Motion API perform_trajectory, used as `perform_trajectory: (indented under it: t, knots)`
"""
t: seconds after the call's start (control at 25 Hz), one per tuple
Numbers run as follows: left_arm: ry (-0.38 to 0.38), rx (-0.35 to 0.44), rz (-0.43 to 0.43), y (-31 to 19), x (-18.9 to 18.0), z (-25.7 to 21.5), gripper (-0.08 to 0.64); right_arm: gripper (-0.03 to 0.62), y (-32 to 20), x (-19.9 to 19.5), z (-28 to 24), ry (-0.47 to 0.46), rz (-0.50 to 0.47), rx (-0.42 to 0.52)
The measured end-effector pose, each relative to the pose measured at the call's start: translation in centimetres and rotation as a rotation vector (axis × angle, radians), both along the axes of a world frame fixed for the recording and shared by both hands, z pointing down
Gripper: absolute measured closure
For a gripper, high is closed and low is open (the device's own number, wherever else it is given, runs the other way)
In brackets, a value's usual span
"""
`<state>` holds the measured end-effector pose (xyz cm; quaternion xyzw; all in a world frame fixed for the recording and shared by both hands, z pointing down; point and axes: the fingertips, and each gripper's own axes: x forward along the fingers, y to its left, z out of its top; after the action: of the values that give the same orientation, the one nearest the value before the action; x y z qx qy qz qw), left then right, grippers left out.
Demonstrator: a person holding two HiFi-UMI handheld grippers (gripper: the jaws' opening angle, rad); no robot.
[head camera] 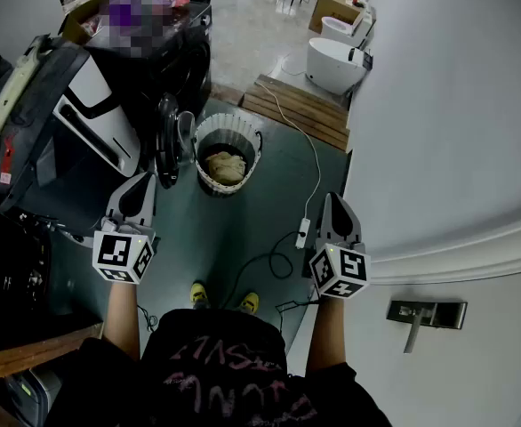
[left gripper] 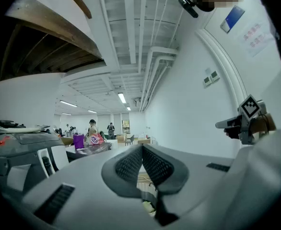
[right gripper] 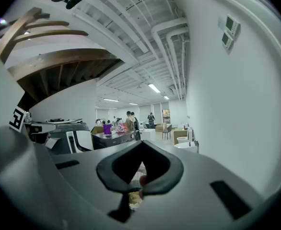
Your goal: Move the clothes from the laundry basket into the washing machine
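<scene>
Claws first, from the head view: both are held out level in front of me, well apart, above the dark floor point(head camera: 234, 229). My left claw point(head camera: 143, 185) is pinched fully together with nothing in it, and my right claw point(head camera: 334, 205) is the same. Ahead of them and between them, the laundry basket point(head camera: 205, 178) stands upright on the floor. Its rim is just beside the open door point(head camera: 167, 140) of the washing machine point(head camera: 185, 65). A pale bundle of clothes point(head camera: 226, 167) lies at the bottom of the basket. A white cable point(head camera: 314, 163) runs across the floor from the wooden boards point(head camera: 300, 109) to a power strip point(head camera: 303, 232) near the right claw. A white bathtub point(head camera: 336, 60) stands beyond the boards.

From the left gripper view, the left claw point(left gripper: 142, 163) has its dark pads meeting at the tips, with nothing gripped. My right claw point(left gripper: 222, 124) shows at the right, against the white wall point(left gripper: 188, 114).

From the right gripper view, the right claw point(right gripper: 139, 169) is likewise pressed together and empty. Something pale shows low down beyond the pads, but I cannot tell what it is. My left claw point(right gripper: 35, 135) sits at the left edge.
</scene>
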<state>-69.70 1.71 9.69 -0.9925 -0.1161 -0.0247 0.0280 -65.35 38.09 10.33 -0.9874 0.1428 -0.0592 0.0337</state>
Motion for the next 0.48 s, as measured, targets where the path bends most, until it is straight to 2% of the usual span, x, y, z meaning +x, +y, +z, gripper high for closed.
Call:
perform_trajectory:
  t: [0.48]
  knots:
    - [-0.001, 0.004, 0.008, 1.4, 0.1, 0.4, 0.551, 0.589, 0.7, 0.0, -0.1, 0.023, 0.010, 0.021]
